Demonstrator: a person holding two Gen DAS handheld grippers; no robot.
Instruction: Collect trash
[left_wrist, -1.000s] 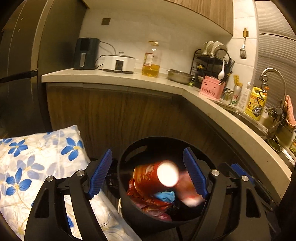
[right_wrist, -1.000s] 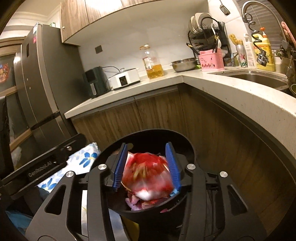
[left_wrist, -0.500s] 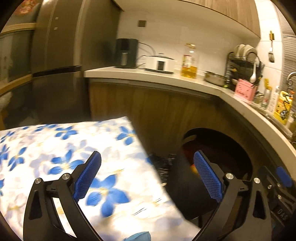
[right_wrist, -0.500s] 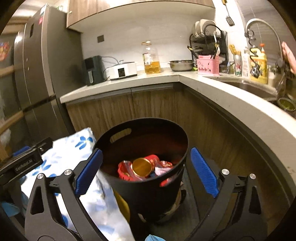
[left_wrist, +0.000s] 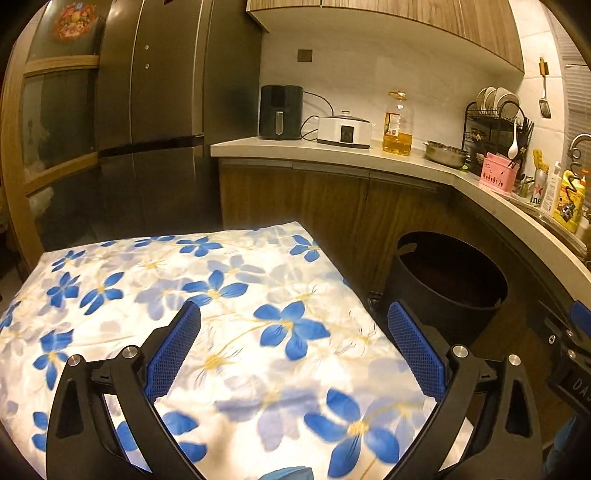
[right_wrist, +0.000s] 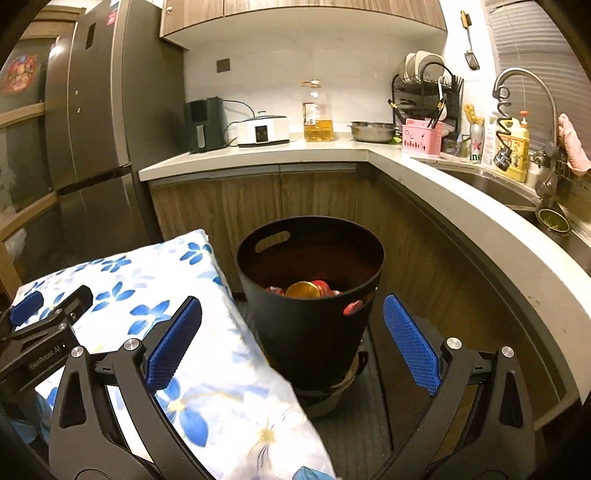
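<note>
A black trash bin (right_wrist: 310, 295) stands on the floor against the wooden cabinets. It holds red wrappers and a gold-topped can (right_wrist: 303, 289). My right gripper (right_wrist: 291, 332) is open and empty, hanging in front of and above the bin. My left gripper (left_wrist: 293, 345) is open and empty above the floral cloth (left_wrist: 184, 295). The bin shows at the right in the left wrist view (left_wrist: 447, 291), its contents hidden there. The left gripper also shows in the right wrist view (right_wrist: 44, 321) at the left edge.
A table covered with the white and blue floral cloth (right_wrist: 155, 314) stands left of the bin. The curved countertop (right_wrist: 461, 206) runs along the right with a sink, dish rack and bottles. A dark fridge (left_wrist: 147, 129) stands at the back left.
My right gripper opened and dropped the red wrapper into the bin, then pulled back. My left gripper swung left from over the bin to above the floral cloth.
</note>
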